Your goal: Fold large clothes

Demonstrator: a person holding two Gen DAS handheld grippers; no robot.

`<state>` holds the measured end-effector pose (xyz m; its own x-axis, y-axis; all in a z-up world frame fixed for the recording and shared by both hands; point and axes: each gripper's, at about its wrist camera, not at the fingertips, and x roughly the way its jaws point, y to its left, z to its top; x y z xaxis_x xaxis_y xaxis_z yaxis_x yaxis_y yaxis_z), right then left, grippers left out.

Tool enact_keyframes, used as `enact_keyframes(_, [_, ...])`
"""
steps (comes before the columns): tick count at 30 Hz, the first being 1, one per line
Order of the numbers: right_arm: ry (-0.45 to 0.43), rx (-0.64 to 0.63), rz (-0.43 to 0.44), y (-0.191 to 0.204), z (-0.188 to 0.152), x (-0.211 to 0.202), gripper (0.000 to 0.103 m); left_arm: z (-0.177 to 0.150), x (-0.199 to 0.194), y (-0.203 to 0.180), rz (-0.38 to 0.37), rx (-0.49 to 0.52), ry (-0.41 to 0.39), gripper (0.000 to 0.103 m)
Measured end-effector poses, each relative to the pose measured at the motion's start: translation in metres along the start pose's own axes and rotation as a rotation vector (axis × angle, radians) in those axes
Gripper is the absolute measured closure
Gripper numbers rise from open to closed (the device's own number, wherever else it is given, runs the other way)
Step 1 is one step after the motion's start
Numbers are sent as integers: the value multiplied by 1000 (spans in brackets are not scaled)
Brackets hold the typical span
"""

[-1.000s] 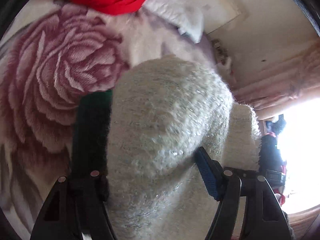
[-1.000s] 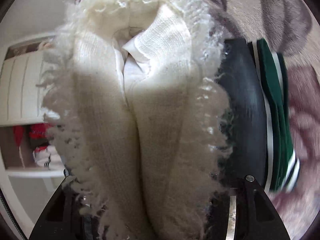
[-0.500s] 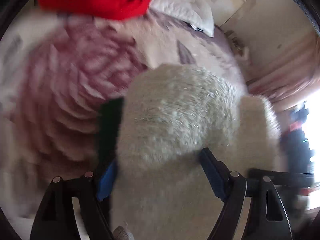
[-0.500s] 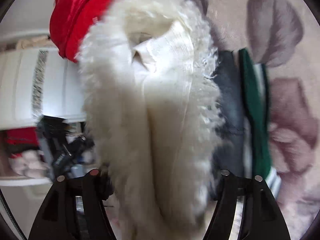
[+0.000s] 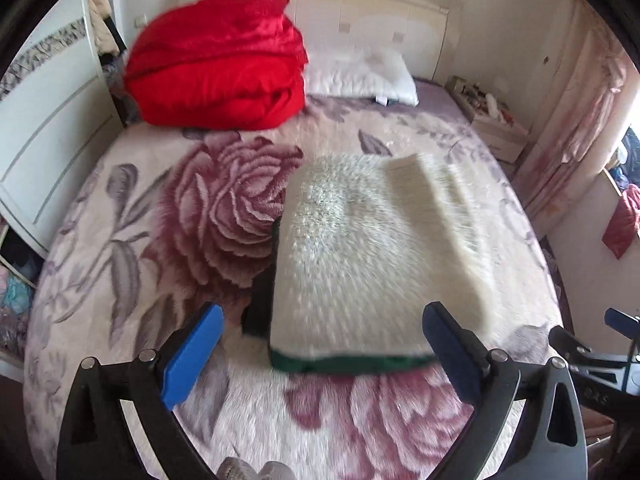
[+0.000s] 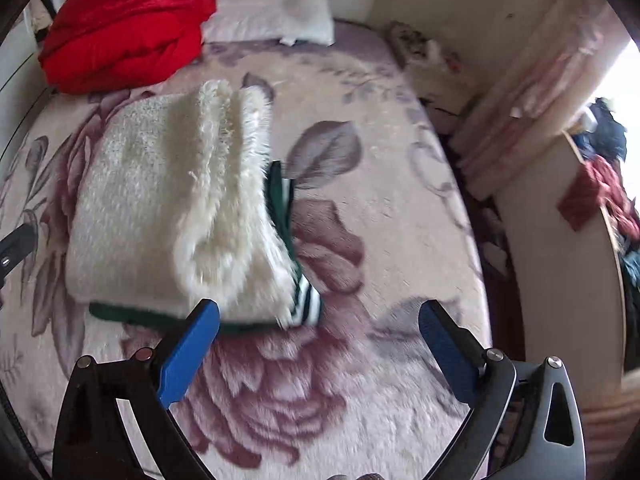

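I see both my tongs, left gripper (image 5: 322, 354) and right gripper (image 6: 320, 342), opening wide and empty. The fluffy cream sweater (image 5: 372, 256), folded into a thick rectangle, lies mid-bed on the plush rose-patterned blanket (image 5: 208, 216), atop a green striped garment (image 6: 304, 304).

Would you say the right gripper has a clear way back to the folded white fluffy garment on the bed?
Probably yes. The right gripper, jaws opening and empty, hangs just above the near edge of the white fluffy garment, with only bare floral bedspread between.
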<state>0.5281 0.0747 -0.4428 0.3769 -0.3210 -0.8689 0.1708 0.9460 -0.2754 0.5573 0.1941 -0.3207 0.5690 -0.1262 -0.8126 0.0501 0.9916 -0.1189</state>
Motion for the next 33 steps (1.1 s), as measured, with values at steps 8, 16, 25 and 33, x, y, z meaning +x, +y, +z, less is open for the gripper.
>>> enact_keyframes(8, [-132,32,-21,-19,-38,-145,2,-20,-138,-13,14,-10,-67,1])
enact_keyframes(16, [-235,40,6,-54,-94,-293,2,-48,-272,-28,62,2,-182,1])
enact_keyframes(25, [-369,53,36,-88,-157,-423,2,-85,-369,-41,68,-9,-245,1])
enact_keyframes(33, [-332,33,74,-103,-185,-484,2,-99,-415,-56,68,2,-185,1])
